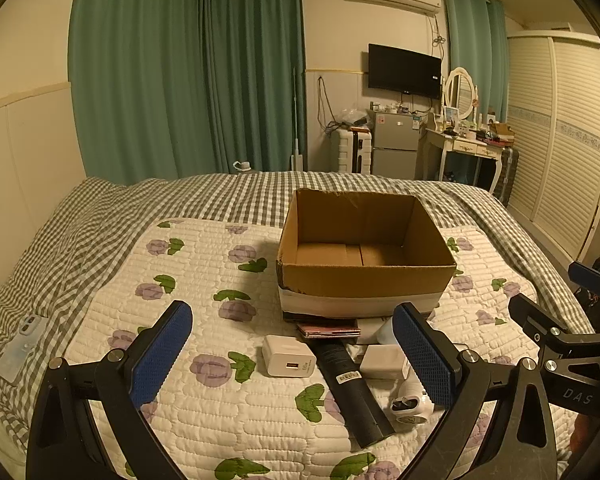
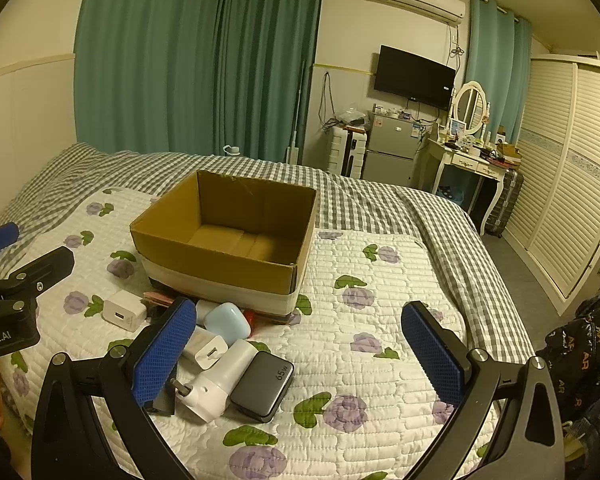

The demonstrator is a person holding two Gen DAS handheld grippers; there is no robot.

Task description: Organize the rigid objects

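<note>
Nearest the cameras, both tools stood spread wide and held nothing — a sign, I judge, that no pick had yet begun. The left tool (image 1: pixel 292 354) filled the bottom of its frame, its blue pads bracketing the small things below the box; the right tool (image 2: pixel 298 354) hung the same way in the lower part of its own view, with the clutter toward its left pad.

Just beyond the pads, at lower centre of the left view, lay a white charger (image 1: pixel 288 361), a long black bar (image 1: pixel 350 384) lying diagonally, and a white plug (image 1: pixel 412 400) at the lower right. The right view showed more of the heap at its lower left: a grey power bank (image 2: pixel 263 390) marked 65W touching a white adapter (image 2: pixel 220 382), and a pale blue case (image 2: pixel 227 323) close to the box's front. They sat bunched together on the flowered quilt (image 2: pixel 360 320), probably so either tool could reach them easily.

Past them, mid-frame in both views, the cardboard box (image 1: pixel 364 278) stood open-topped and seemingly empty on the quilt — the likely destination, set within easy reach of the pile. A flat reddish item (image 1: pixel 328 330) lay against its front base. Farther still spread the checked bedcover (image 1: pixel 240 196).
</note>
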